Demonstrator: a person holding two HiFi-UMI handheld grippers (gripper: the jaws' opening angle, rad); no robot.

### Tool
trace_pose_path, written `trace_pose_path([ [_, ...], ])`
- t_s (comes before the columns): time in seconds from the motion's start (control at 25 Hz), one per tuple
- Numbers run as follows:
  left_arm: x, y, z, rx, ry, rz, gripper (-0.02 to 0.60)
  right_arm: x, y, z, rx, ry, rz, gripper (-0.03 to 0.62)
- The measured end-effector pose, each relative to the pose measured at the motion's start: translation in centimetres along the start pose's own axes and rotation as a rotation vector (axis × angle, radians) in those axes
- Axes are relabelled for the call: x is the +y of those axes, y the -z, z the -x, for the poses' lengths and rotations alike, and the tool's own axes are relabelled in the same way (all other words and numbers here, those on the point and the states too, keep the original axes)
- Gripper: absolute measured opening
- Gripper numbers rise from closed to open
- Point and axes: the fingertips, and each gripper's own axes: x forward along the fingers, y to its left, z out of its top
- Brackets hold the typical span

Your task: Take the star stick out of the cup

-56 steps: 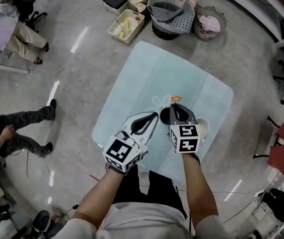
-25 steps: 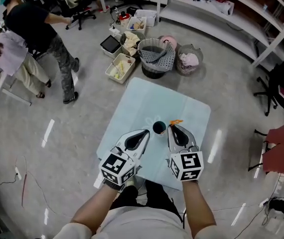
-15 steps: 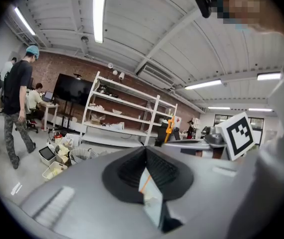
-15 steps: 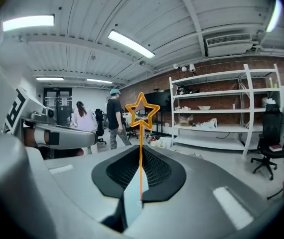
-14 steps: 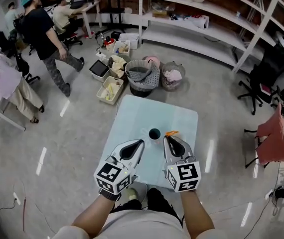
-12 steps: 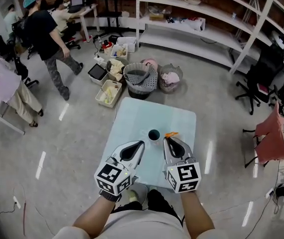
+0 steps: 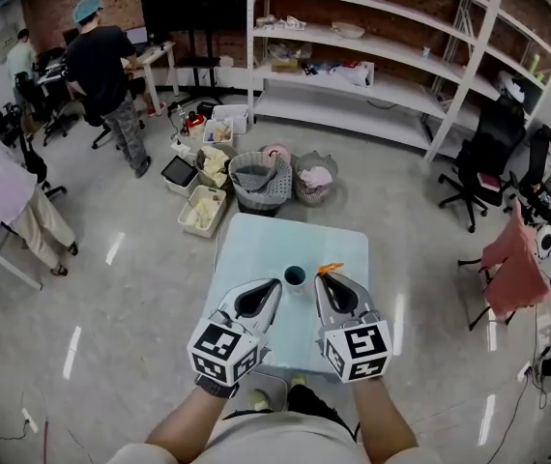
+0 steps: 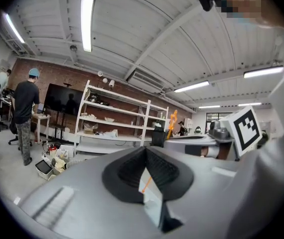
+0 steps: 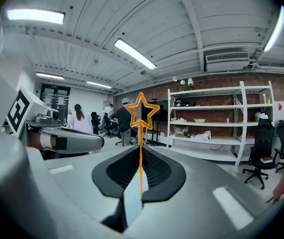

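In the head view a small dark cup [image 7: 295, 276] stands on the pale blue table [image 7: 256, 245], just beyond both grippers. My right gripper [image 7: 322, 276] is shut on the orange star stick [image 7: 331, 268], which is outside the cup and to its right. In the right gripper view the thin stick rises from the closed jaws of the right gripper [image 9: 141, 151], with the outlined star [image 9: 141, 111] on top. My left gripper [image 7: 274, 283] is left of the cup, shut and holding nothing. The left gripper view shows its closed jaws [image 8: 146, 151] and the star stick [image 8: 173, 123] beyond.
Two baskets [image 7: 261, 180] [image 7: 314, 174] and crates [image 7: 203, 209] sit on the floor behind the table. White shelving [image 7: 353, 66] lines the back wall. An office chair [image 7: 474, 177] and a red-draped chair [image 7: 512, 264] stand to the right. People [image 7: 106, 75] [image 7: 5, 201] are at the left.
The right gripper has drawn the star stick away from the cup and holds it beside it. The head camera has lifted, so the table looks smaller and more room shows.
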Motion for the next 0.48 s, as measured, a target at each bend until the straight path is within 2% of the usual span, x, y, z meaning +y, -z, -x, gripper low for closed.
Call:
trace_pose_path([
  [0.48, 0.1, -2.1, 2.4, -0.030, 0.003, -0.037, 0.005, 2.8, -2.3, 0.6, -0.038, -0.006, 0.033, 0.026],
])
